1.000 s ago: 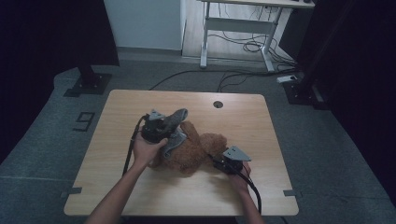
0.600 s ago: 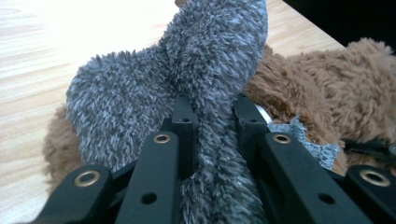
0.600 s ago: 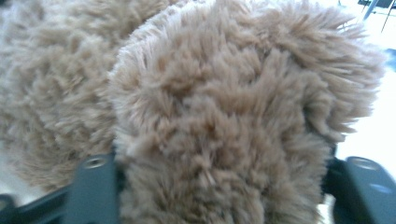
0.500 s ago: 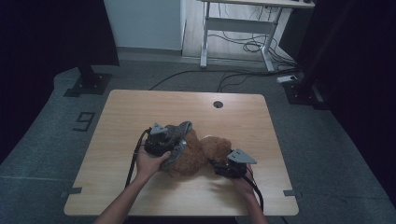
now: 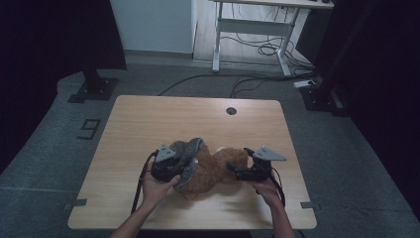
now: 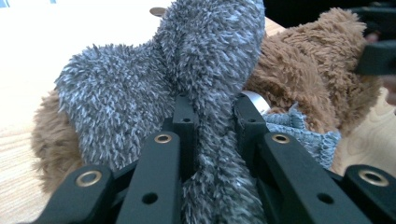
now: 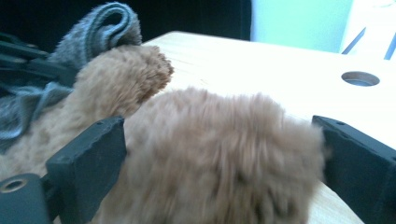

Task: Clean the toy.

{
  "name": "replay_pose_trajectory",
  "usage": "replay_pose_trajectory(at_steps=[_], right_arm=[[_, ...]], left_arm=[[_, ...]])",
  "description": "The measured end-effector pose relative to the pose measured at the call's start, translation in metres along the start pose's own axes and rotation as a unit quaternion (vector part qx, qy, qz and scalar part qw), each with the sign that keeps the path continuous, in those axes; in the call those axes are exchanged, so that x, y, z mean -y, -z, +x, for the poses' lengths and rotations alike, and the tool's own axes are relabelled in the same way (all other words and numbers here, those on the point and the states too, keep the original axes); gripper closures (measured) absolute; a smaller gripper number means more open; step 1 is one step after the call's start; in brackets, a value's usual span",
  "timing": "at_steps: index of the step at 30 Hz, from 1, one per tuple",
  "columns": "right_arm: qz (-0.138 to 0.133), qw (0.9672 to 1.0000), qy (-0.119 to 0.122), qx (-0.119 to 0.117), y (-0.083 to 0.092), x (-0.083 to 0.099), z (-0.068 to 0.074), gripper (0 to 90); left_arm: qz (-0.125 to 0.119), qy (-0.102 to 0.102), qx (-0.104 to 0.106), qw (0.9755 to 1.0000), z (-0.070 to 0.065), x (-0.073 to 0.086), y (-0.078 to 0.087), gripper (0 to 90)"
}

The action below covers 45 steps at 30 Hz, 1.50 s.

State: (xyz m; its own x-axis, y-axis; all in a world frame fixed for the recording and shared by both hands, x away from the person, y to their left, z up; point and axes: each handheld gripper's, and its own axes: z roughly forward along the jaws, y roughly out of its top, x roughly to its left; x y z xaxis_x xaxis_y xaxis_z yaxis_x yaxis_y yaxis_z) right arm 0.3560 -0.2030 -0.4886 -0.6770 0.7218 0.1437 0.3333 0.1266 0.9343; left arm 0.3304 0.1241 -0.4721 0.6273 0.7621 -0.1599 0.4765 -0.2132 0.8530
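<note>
A brown plush toy [image 5: 214, 172] lies on the wooden table [image 5: 148, 119] near its front edge. A grey fuzzy cloth [image 5: 187, 148] drapes over the toy's left side. In the left gripper view the left gripper [image 6: 212, 109] is shut on a fold of the grey cloth [image 6: 205, 70], with the plush [image 6: 308, 65] behind it. My left gripper [image 5: 179, 166] sits at the toy's left. The right gripper [image 5: 233, 171] is at the toy's right; its jaws have just been opening. In the right gripper view its jaws [image 7: 217, 130] stand wide apart either side of the plush [image 7: 219, 177], with a gap at the right jaw.
A round cable hole [image 5: 231, 110] lies near the table's far edge. Beyond the table are a white desk frame [image 5: 252, 29], floor cables [image 5: 257, 49] and black stands [image 5: 94, 84]. Both forearms enter from the bottom edge.
The left hand has drawn the grey cloth toward the table's front edge and lower. The right gripper's jaws have spread apart from around the plush and lifted a little.
</note>
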Motion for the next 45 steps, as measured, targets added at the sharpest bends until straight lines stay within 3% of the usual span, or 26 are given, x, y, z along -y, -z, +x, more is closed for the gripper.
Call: replay_pose_trajectory(at_steps=[3, 6, 7, 9, 13, 17, 20, 25, 30, 37, 40, 42, 45], right_arm=[[0.050, 0.9987, 0.002, -0.007, -0.013, -0.003, -0.002, 0.0], [0.108, 0.9940, -0.007, -0.014, -0.026, 0.007, -0.004, 0.0], [0.117, 0.9930, -0.009, -0.015, -0.029, 0.011, -0.004, 0.0], [0.122, 0.9921, -0.023, -0.021, -0.030, 0.017, -0.004, 0.4], [0.124, 0.9917, -0.026, -0.025, -0.025, 0.021, -0.001, 16.6], [0.131, 0.9912, 0.004, -0.018, -0.020, 0.019, 0.006, 36.0], [0.123, 0.9918, 0.033, -0.006, -0.018, 0.016, 0.013, 44.0], [0.078, 0.9958, 0.046, 0.008, -0.017, 0.007, 0.021, 51.5], [0.033, 0.9969, 0.065, 0.029, -0.023, -0.006, 0.030, 55.0], [-0.035, 0.9967, 0.056, 0.047, -0.036, -0.025, 0.035, 55.8], [-0.044, 0.9957, 0.061, 0.054, -0.040, -0.025, 0.033, 54.4], [-0.039, 0.9946, 0.077, 0.059, -0.043, -0.018, 0.030, 52.0], [-0.026, 0.9944, 0.081, 0.063, -0.043, -0.001, 0.022, 47.3]], left_arm=[[-0.003, 0.001, 0.005, 1.0000, -0.002, 0.003, 0.003, 74.8], [-0.005, 0.001, 0.014, 0.9999, -0.004, 0.007, 0.005, 74.8], [-0.006, -0.001, 0.014, 0.9999, -0.006, 0.008, 0.005, 74.8], [-0.007, -0.003, 0.018, 0.9998, -0.007, 0.010, 0.006, 74.8], [-0.008, -0.005, 0.020, 0.9998, -0.010, 0.011, 0.008, 74.7], [-0.026, -0.008, 0.014, 0.9995, -0.015, 0.015, 0.010, 74.6], [-0.037, -0.007, 0.010, 0.9992, -0.014, 0.016, 0.011, 74.6], [-0.054, 0.005, 0.009, 0.9985, -0.004, 0.010, 0.019, 74.7], [-0.062, 0.013, 0.000, 0.9980, 0.007, 0.001, 0.025, 74.7], [-0.083, 0.021, -0.020, 0.9962, 0.022, -0.027, 0.032, 74.7], [-0.075, 0.023, -0.025, 0.9966, 0.025, -0.030, 0.026, 74.6], [-0.060, 0.027, -0.024, 0.9975, 0.026, -0.025, 0.017, 74.5], [-0.042, 0.034, -0.013, 0.9984, 0.026, -0.012, 0.005, 74.4]])
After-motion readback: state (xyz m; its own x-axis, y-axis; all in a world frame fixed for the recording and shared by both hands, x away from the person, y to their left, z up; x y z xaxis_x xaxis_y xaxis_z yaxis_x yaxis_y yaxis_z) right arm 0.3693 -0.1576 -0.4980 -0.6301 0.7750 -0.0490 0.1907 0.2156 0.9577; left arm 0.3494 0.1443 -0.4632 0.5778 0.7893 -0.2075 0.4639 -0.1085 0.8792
